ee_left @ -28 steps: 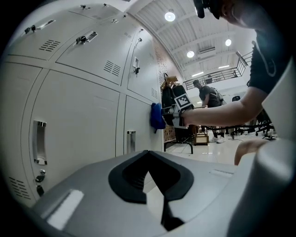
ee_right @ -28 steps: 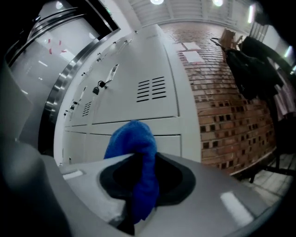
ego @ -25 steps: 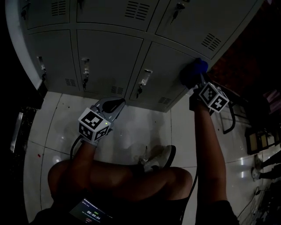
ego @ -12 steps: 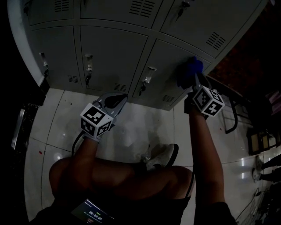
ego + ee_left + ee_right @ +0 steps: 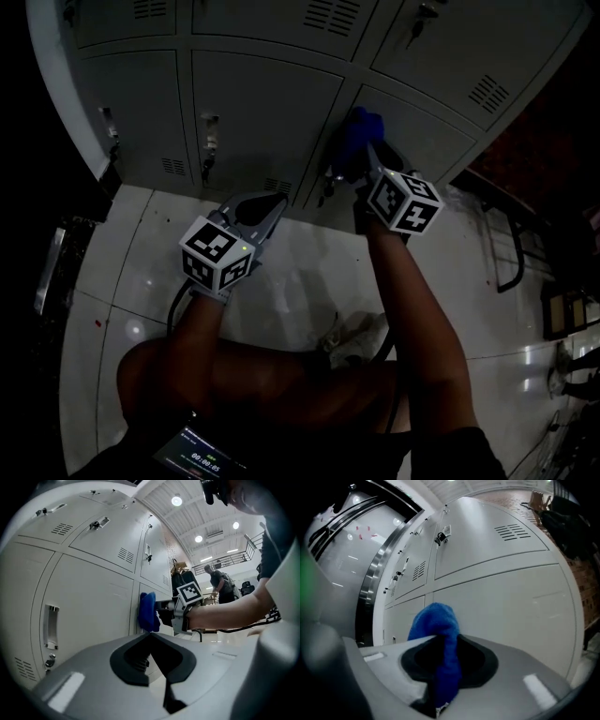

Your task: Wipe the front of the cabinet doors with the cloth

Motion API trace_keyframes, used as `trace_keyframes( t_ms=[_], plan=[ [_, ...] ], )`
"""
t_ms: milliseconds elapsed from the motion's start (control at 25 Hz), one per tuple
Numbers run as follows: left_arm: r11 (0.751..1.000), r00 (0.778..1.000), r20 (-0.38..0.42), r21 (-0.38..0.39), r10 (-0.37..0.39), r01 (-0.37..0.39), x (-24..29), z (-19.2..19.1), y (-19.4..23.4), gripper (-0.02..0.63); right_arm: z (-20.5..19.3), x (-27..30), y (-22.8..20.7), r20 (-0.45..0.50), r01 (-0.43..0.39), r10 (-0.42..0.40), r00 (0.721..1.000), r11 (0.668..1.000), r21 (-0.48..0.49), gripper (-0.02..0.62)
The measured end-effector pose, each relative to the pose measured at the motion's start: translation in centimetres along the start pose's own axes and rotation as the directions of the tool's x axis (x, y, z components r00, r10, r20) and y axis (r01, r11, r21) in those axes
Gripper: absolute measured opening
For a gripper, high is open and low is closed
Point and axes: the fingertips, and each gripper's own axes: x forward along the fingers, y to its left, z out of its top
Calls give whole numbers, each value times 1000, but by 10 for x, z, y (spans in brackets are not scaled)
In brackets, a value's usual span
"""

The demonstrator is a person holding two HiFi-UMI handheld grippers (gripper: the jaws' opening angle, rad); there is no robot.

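Observation:
A blue cloth (image 5: pixel 354 139) (image 5: pixel 438 639) (image 5: pixel 148 612) is pinched in my right gripper (image 5: pixel 364 161) and pressed against a lower grey cabinet door (image 5: pixel 427 131), close to the seam with the neighbouring door (image 5: pixel 258 117). The right gripper (image 5: pixel 440 667) is shut on the cloth, which bulges out past its jaws. My left gripper (image 5: pixel 258 214) hangs low in front of the middle door, above the floor. Its jaws (image 5: pixel 151 641) meet at the tips with nothing between them.
Grey lockers with latches (image 5: pixel 210 131) and vents (image 5: pixel 489 93) fill the top of the head view. A glossy white tile floor (image 5: pixel 300 281) lies below. A metal chair frame (image 5: pixel 511 244) stands at right. A person (image 5: pixel 218 581) stands far off in the hall.
My right gripper has slid the cloth leftwards across the door, from its right part to near the left seam. The left gripper has hardly moved.

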Motion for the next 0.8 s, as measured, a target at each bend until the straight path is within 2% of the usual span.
trace_keyframes(
  t_ms=[120, 280, 400, 800],
  plan=[
    [1000, 1000, 8, -14, -1, 1, -2, 1, 2, 1, -1, 5, 6, 17, -9, 9, 1000, 1000, 1, 75],
    [1000, 1000, 3, -8, -7, 7, 1, 1, 1, 0, -1, 4, 1, 7, -18, 19, 1000, 999, -47, 75],
    [1000, 1000, -13, 7, 2, -2, -1, -3, 4, 0, 0, -2, -10, 3, -15, 15, 1000, 999, -29, 75],
    [1000, 1000, -20, -5, -7, 7, 0, -8, 2, 1, 15, -45, -82, 11, 100, -100, 995, 995, -26, 75]
  ],
)
